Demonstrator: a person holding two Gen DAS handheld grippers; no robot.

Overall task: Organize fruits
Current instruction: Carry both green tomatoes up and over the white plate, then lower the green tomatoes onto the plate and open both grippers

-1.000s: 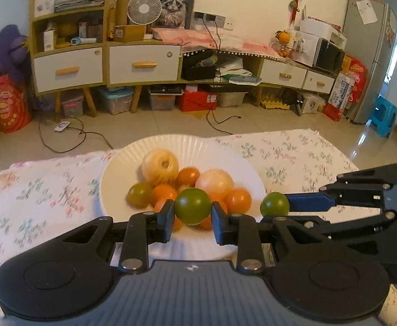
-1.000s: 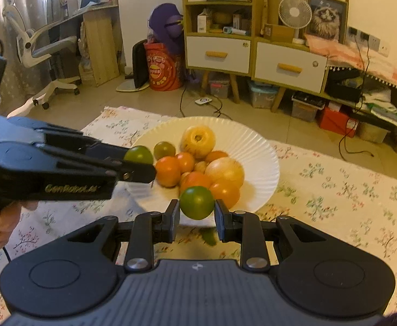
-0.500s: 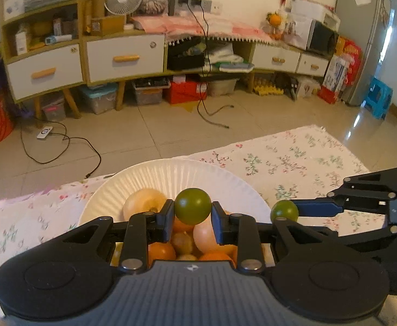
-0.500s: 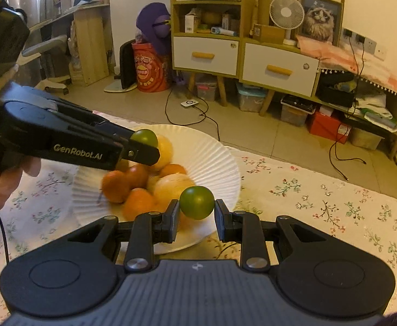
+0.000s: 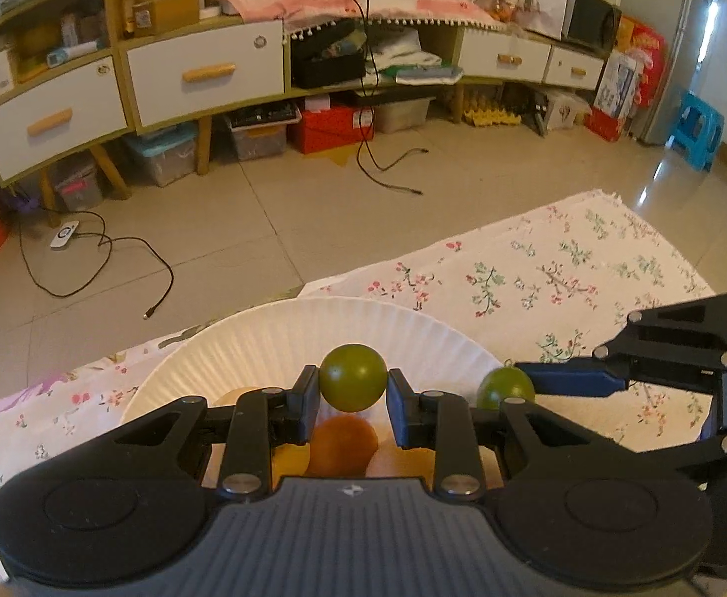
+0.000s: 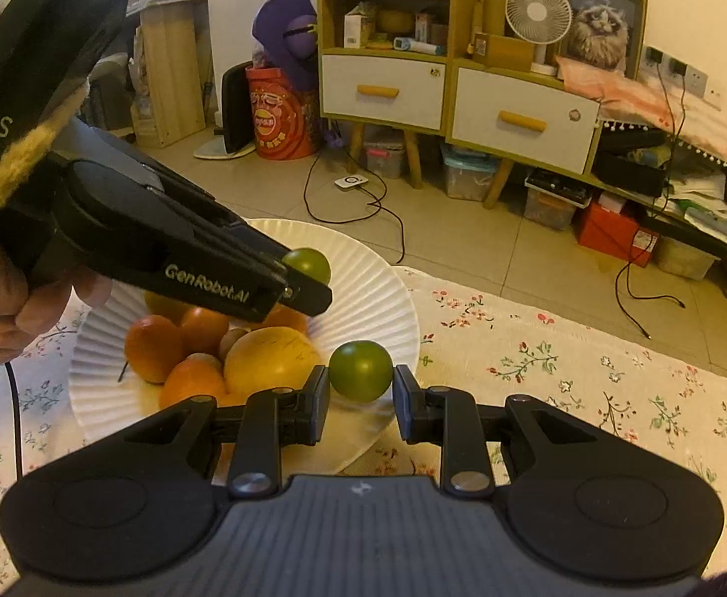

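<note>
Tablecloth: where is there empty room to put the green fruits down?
The flowered tablecloth lies bare to the right of the paper plate, out to its far edge. The plate's far ribbed side is bare too. Its near left part is crowded with orange and yellow fruits, and both grippers hang over the plate.

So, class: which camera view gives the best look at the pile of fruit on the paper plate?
The right wrist view: the pile of fruit sits open on the paper plate, oranges and yellow fruit clear. In the left wrist view the left hand-held gripper hides nearly all; only an orange shows below it.
</note>
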